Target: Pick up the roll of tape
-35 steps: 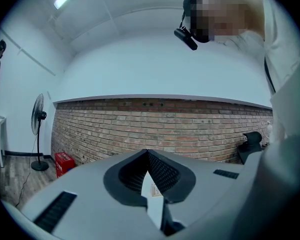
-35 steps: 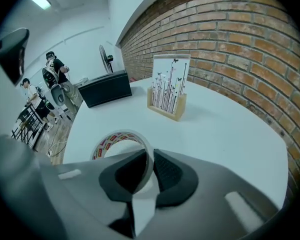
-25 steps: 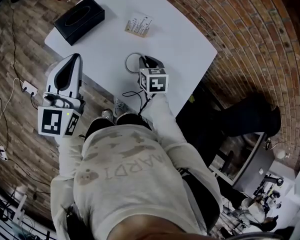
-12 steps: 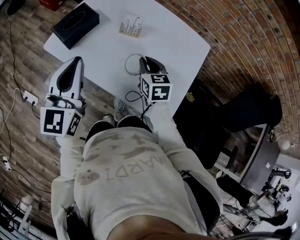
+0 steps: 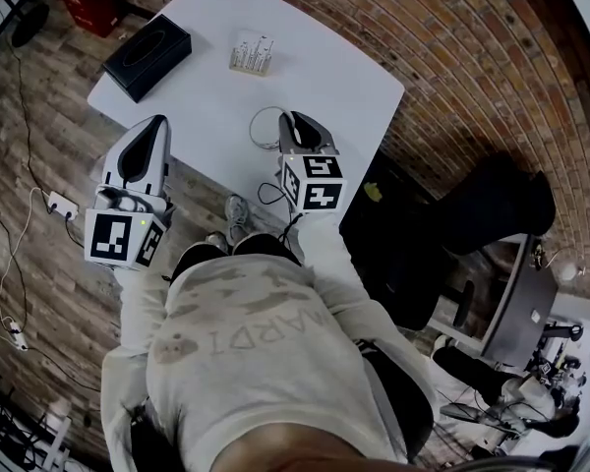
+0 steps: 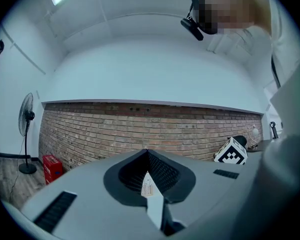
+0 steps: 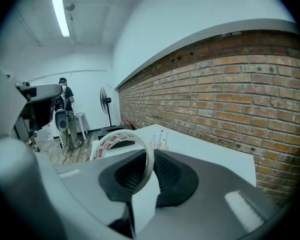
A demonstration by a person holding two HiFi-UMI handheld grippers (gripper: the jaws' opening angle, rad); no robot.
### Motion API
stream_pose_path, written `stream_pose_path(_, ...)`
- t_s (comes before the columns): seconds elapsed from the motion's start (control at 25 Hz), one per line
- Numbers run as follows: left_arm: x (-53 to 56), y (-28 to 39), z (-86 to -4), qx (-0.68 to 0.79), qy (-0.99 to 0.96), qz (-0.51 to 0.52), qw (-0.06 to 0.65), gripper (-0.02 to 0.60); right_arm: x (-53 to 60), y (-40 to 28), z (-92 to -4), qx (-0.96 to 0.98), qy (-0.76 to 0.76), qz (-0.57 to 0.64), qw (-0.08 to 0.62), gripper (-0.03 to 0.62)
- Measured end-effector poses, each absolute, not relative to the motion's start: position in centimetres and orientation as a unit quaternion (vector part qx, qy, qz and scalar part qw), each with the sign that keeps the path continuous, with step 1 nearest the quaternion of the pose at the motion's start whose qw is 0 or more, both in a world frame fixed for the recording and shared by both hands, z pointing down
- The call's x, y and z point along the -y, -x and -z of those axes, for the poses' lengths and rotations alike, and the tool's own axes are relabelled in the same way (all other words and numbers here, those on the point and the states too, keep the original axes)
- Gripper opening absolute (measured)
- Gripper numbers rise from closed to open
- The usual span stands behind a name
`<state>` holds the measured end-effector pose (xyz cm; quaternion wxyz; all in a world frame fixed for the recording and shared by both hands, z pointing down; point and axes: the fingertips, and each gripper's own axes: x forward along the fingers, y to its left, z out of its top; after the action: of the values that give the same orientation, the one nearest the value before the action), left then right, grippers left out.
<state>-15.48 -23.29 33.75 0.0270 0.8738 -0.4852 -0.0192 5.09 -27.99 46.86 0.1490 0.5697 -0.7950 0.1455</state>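
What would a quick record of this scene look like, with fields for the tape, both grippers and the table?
tape: ring pinched by its wall in the right gripper
right gripper: shut on tape, over the table
left gripper: shut, empty, near the table's edge
table: white, holds a black box and a small pale box at the far end

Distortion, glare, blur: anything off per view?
Head view: strong fisheye, dark corners, white rectangular table sharp. Left gripper view: red brick wall bows, mosaic patch on top. Right gripper view: ceiling strip light blown out; thin white roll of tape sharp.
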Motion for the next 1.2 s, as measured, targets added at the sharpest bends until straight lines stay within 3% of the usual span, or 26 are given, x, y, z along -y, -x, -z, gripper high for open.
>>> stream_pose_path(1.2,21.1,14.8,-32.2,0.467,-0.884,0.030,0.016,0.005,22.6,-4.9,-35.7,0.807,-0.588,-0.025,0.056,0.058)
